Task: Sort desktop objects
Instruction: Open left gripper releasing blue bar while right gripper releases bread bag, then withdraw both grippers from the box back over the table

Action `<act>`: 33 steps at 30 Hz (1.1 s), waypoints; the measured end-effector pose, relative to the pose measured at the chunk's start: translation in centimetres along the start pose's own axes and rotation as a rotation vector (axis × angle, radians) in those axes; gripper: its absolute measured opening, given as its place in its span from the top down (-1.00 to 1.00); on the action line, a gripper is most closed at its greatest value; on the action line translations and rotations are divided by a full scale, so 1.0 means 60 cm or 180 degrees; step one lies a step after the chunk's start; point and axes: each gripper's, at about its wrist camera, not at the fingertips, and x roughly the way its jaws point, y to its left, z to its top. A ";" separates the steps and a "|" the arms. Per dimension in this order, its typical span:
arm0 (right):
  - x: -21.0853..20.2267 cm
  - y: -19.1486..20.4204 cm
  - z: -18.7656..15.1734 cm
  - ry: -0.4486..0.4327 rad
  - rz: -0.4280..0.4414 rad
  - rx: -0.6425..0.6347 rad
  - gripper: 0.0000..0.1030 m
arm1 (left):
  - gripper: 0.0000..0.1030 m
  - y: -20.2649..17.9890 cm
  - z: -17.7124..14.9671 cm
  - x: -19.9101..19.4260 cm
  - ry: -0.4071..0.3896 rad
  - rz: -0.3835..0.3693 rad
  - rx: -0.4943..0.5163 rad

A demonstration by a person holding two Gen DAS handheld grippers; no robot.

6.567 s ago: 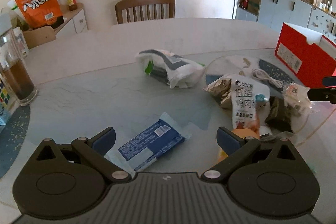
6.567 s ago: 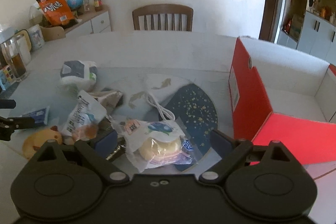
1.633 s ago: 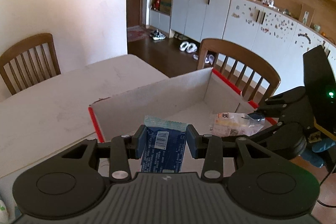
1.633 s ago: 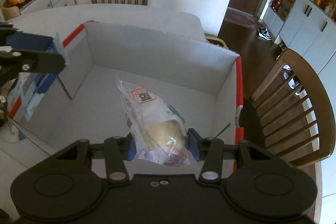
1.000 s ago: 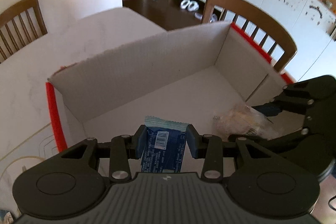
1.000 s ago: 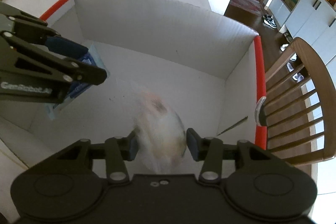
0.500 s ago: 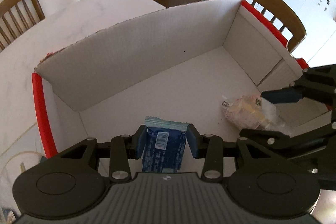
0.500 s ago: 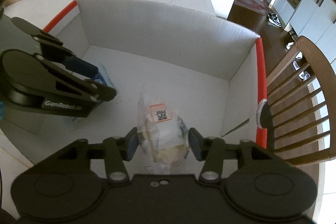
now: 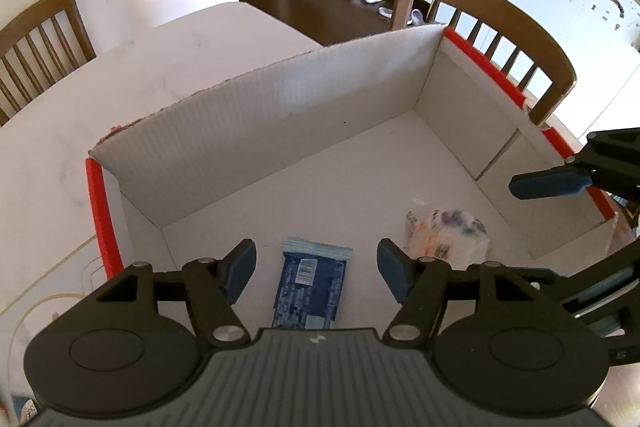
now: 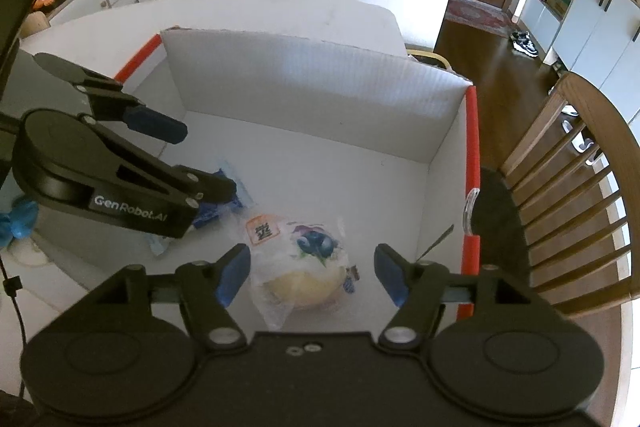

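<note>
- Left wrist view: the left tool [image 9: 316,269] hangs spread wide above the blue packet [image 9: 309,285], which lies flat on the floor of the red-edged box [image 9: 256,131].
- Right wrist view: the right tool [image 10: 310,275] is likewise spread, gripping nothing; the bagged bun [image 10: 300,263] sits on the box floor between its fingers, just beside the blue packet.
- Risk: both tools share the box; lifting out together, one finger [image 10: 154,123] could clip the other tool or catch a cardboard wall.
- Risk: the bun's loose film could snag a fingertip and ride up with it.
- Materials: corrugated matte cardboard walls; crinkly clear film over a soft round bun; glossy flat foil packet with crimped ends; pale marbled counter [image 9: 168,67].
</note>
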 end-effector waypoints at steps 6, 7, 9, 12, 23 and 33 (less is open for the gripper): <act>-0.029 0.008 -0.006 -0.0071 0.0080 -0.0017 -0.35 | -0.29 0.002 -0.010 -0.027 -0.0075 -0.0045 -0.0060; -0.034 0.009 -0.006 -0.0082 0.0094 -0.0018 -0.35 | -0.29 -0.001 -0.009 -0.030 -0.0094 -0.0048 -0.0063; -0.043 0.011 -0.007 -0.0109 0.0113 -0.0013 -0.35 | -0.29 -0.001 -0.011 -0.039 -0.0131 -0.0052 -0.0077; -0.056 0.013 -0.007 -0.0147 0.0140 -0.0017 -0.36 | -0.29 -0.002 -0.020 -0.060 -0.0195 -0.0074 -0.0118; -0.089 0.029 -0.008 -0.0297 0.0271 -0.0054 -0.38 | -0.29 -0.007 -0.060 -0.128 -0.0382 -0.0104 -0.0207; -0.108 0.059 -0.012 -0.0385 0.0343 -0.0051 -0.39 | -0.29 -0.014 -0.106 -0.184 -0.0569 -0.0109 -0.0291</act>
